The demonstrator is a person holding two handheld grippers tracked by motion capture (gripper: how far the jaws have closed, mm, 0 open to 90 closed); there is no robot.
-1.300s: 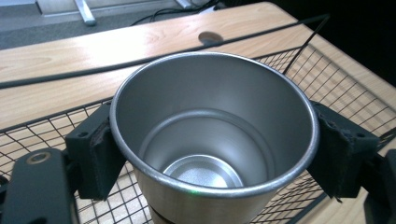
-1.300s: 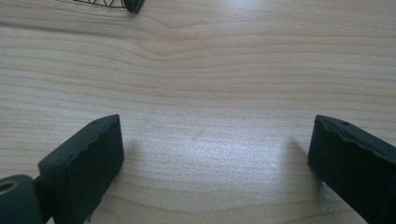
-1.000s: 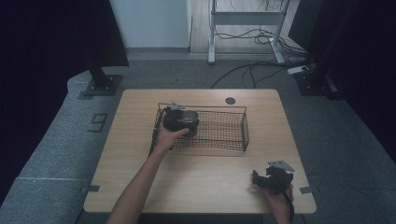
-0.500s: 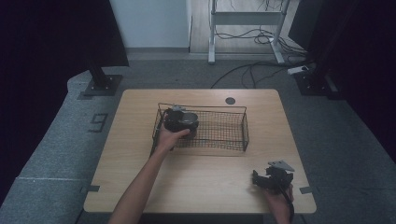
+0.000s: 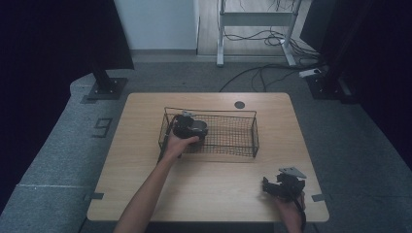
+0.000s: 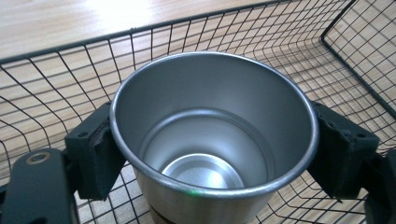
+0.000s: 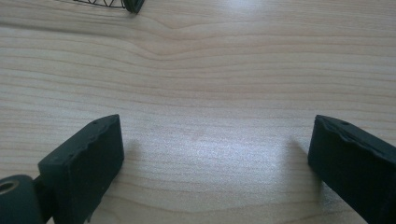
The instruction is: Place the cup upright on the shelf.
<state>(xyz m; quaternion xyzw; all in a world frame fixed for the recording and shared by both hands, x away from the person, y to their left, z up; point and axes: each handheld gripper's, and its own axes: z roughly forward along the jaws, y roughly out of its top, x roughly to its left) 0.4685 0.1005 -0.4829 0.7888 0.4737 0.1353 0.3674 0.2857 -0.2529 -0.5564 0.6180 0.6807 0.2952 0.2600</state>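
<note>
Your left gripper (image 6: 212, 154) is clamped on a steel cup (image 6: 212, 135), one black jaw pressed to each side of its wall just under the rolled rim, with the cup upright and its mouth open to the camera. In the high view you can place it: the left gripper (image 5: 190, 127) sits inside the left end of the wire basket (image 5: 243, 133), and the cup with it, though you cannot tell from here whether its base rests on the mesh floor or hangs just above. Judge the cup as light and stiff, empty, thin-walled and smooth, so it is likely to slip or twist rather than dent. The hold under the rim looks a sound choice, since the lip gives the pads something to catch on; keep the squeeze level on both sides so the cup does not tip. Your right gripper (image 7: 215, 158) has its jaws spread wide with nothing between them, low over bare wood, and it rests near the front right corner of the table (image 5: 145, 194), well apart from the basket. The tabletop is pale, smooth wood grain. Beyond it lie grey carpet, a desk frame (image 5: 252, 29) with loose cables against the far wall, and dark surroundings on both sides.
</note>
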